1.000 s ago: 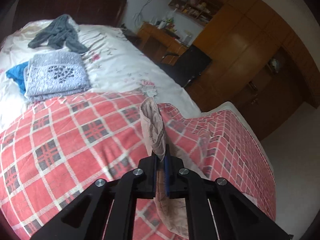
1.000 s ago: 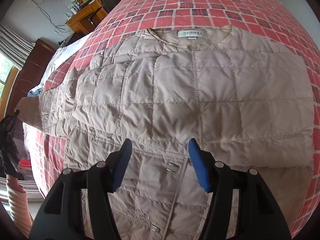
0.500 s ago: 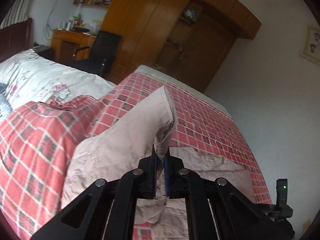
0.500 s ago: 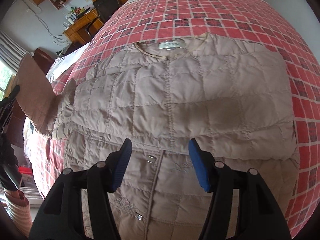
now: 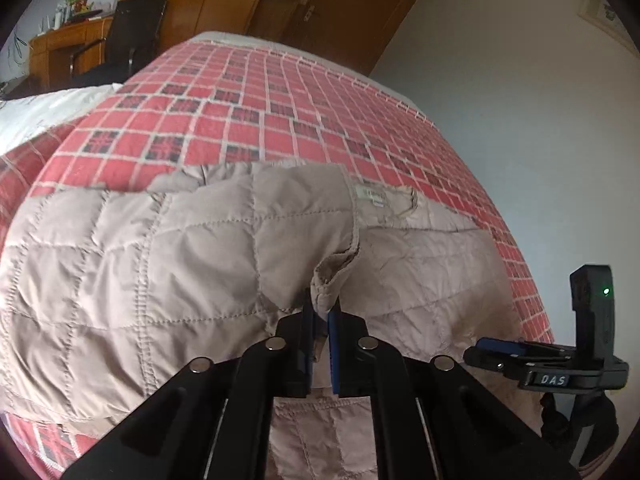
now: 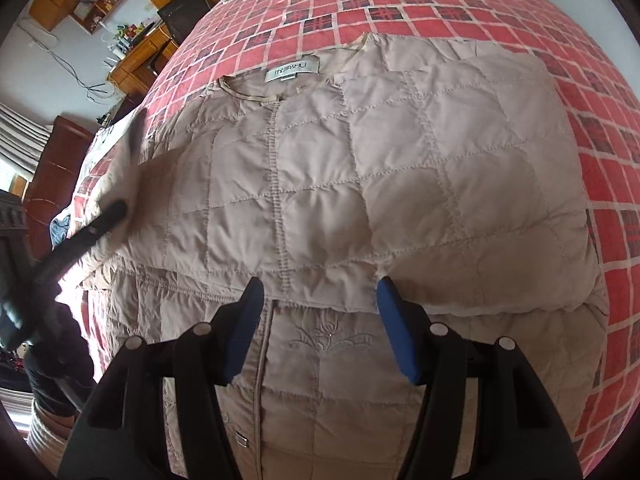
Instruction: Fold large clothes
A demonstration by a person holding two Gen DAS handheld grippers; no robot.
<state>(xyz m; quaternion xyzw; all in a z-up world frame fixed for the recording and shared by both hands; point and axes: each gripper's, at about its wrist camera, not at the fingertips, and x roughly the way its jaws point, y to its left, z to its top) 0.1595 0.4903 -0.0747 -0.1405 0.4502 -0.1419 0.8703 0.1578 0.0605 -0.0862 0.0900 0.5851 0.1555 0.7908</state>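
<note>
A beige quilted jacket [image 6: 380,168] lies front up on the red plaid blanket [image 5: 248,92], its collar label [image 6: 292,70] toward the far side. My left gripper [image 5: 322,308] is shut on the cuff of one sleeve [image 5: 200,248], which now lies folded across the jacket's chest. In the right wrist view it shows as a blurred dark shape, the left gripper [image 6: 100,220], at the jacket's left edge. My right gripper [image 6: 320,296] hangs open just above the jacket's middle, over the fold line, with nothing between its blue pads [image 6: 394,332].
The blanket covers a bed; a white sheet [image 5: 36,112] shows at its left. Beyond stand a black chair [image 5: 128,28], a wooden desk [image 5: 52,48] and a wardrobe [image 5: 288,0]. A pale wall [image 5: 520,100] borders the bed's right side. A dark headboard [image 6: 60,152] is far left.
My left gripper has swung the sleeve up from the bed's side and across onto the jacket's chest. The right gripper stayed open and drew slightly closer to the jacket.
</note>
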